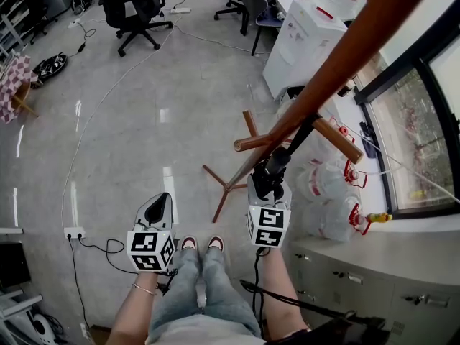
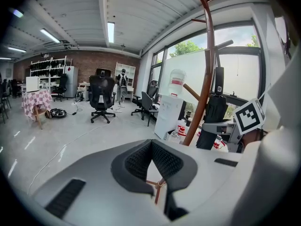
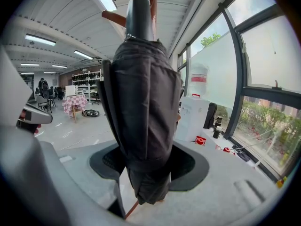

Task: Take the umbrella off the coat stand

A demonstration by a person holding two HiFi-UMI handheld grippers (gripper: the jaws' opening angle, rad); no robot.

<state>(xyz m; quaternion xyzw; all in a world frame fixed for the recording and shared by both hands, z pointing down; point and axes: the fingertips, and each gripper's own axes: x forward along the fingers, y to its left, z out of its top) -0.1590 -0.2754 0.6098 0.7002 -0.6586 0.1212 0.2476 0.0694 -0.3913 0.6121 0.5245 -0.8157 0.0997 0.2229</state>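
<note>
A black folded umbrella [image 1: 279, 165] hangs on the brown wooden coat stand [image 1: 345, 56], beside a short peg [image 1: 338, 141]. My right gripper [image 1: 267, 190] is shut on the umbrella's lower part. In the right gripper view the umbrella [image 3: 146, 102] fills the middle, its tip sits between the dark pads [image 3: 106, 160], and my right gripper [image 3: 143, 168] presses it from both sides. My left gripper [image 1: 159, 208] hangs apart at the left, shut and holding nothing. From the left gripper view [image 2: 151, 147] the umbrella [image 2: 215, 108] and the stand [image 2: 207, 69] show at the right.
The stand's legs [image 1: 224, 187] spread on the grey floor just ahead of my shoes. Large water bottles [image 1: 323, 192] and a white dispenser [image 1: 305, 38] stand at the right by the window [image 1: 417, 135]. A cabinet [image 1: 374, 272] is at the lower right. An office chair [image 1: 136, 9] stands far back.
</note>
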